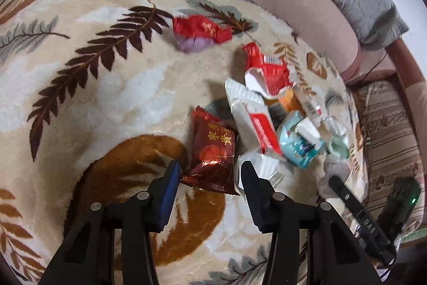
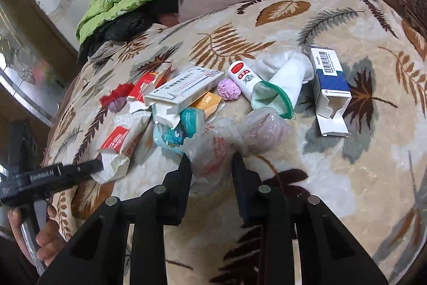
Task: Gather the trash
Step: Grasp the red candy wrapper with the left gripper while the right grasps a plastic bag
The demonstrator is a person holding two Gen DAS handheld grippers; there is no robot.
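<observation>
Progress: early; litter all on leaf-print plush blanket, no bin in view. Left gripper straddles glossy dark-red foil sachet, blue pad at its corner; grip cannot be confirmed. Mid-pile: torn white-red wrappers, teal packet. Right gripper pinches crinkled clear plastic bag. Far right: open cardboard box, untouched.

Two wrist fisheyes, each looking steeply down along own fingers, close over leaf-print blanket. Both share wrapper pile; each glimpses other gripper.
</observation>
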